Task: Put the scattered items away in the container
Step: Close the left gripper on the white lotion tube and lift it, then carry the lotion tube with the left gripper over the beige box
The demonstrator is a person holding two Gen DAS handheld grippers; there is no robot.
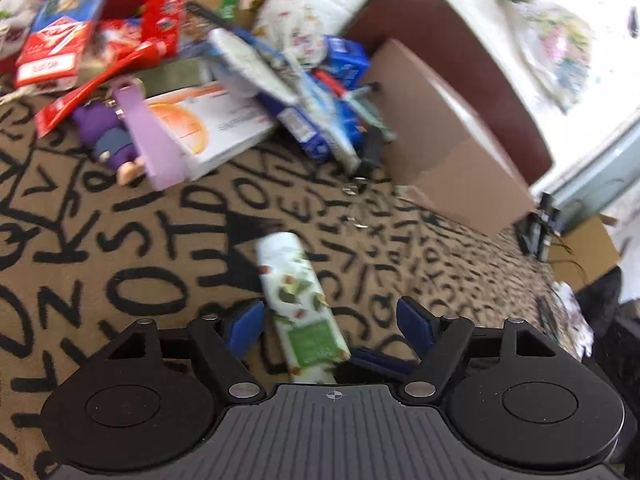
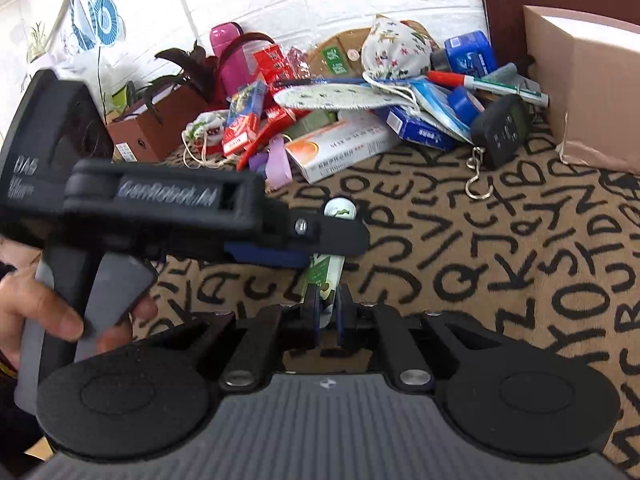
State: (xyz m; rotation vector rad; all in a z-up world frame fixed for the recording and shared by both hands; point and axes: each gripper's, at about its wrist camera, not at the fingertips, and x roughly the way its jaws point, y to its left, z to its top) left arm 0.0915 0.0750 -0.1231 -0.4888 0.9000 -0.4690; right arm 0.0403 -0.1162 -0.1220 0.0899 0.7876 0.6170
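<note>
A white tube with green leaf print (image 1: 298, 292) lies between the blue pads of my left gripper (image 1: 332, 320), whose jaws stand wide apart around it. My right gripper (image 2: 327, 312) is shut on the flat end of the same tube (image 2: 326, 272), with the left gripper (image 2: 280, 236) crossing over it from the left. A heap of scattered items (image 2: 352, 112) lies at the back: boxes, a floral pouch, markers, a black remote. The cardboard box (image 1: 444, 136) stands right of the heap and also shows in the right wrist view (image 2: 588, 80).
A letter-patterned brown cloth (image 2: 500, 260) covers the table. A pink bottle (image 2: 230, 60) and a potted plant in a brown box (image 2: 160, 120) stand at the back left. A dark chair back (image 1: 460, 52) is behind the cardboard box.
</note>
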